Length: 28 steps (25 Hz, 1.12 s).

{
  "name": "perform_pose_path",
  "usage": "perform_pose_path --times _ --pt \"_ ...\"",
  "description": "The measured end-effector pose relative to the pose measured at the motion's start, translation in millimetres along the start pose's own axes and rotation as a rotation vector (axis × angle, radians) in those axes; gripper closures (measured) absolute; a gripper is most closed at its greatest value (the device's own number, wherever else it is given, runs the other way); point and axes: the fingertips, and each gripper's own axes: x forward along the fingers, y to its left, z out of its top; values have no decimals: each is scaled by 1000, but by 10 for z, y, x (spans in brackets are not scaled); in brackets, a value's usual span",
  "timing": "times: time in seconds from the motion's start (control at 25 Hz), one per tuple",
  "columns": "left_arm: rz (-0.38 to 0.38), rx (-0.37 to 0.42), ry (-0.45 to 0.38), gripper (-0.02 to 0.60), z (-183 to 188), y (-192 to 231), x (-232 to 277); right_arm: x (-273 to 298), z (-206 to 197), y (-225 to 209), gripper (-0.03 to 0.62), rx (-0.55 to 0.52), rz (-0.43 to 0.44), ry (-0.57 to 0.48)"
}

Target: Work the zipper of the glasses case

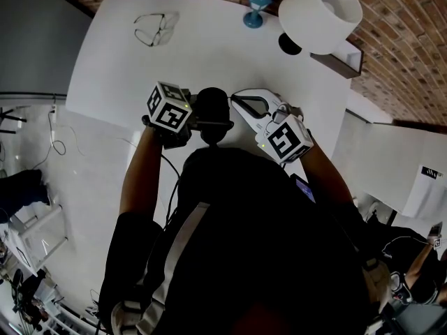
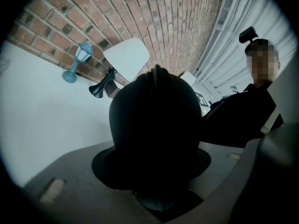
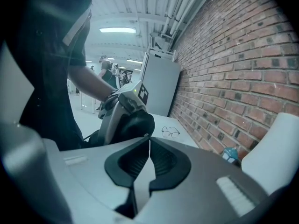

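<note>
The black glasses case (image 1: 213,110) is held above the near edge of the white table (image 1: 209,54). My left gripper (image 1: 202,123) is shut on it from the left, and in the left gripper view the case (image 2: 154,125) fills the space between the jaws and hides their tips. My right gripper (image 1: 237,102) comes in from the right. Its jaws are shut, and their tips (image 3: 148,138) meet right at the edge of the case (image 3: 133,125). A tiny pale bit shows at the tips; I cannot tell whether it is the zipper pull.
A pair of glasses (image 1: 155,28) lies at the far left of the table. A small blue lantern figure (image 1: 255,9), a black horn-shaped object (image 1: 288,44) and a white lampshade (image 1: 321,14) stand at the far right by the brick wall.
</note>
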Motion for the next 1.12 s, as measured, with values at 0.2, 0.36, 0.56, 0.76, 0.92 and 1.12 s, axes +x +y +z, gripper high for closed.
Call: perform_pose_path --times 0.2,0.36,0.56,0.76,0.92,1.12 --pt "-5 25 61 336 -40 -12 -11 -15 -23 12 586 -3 -13 3" --pt "-1 51 106 336 -106 -29 -3 -31 11 18 586 -9 -4 -2" --pt "1 75 171 336 -176 -37 8 -35 -7 17 585 1 -5 1" --pt "36 120 333 336 -374 -9 -4 -11 32 74 583 -40 24 14" --pt "17 130 403 336 -440 -12 -4 -3 38 82 583 -39 26 11" --pt "-2 124 407 336 -446 -39 22 -7 34 75 583 -34 30 11"
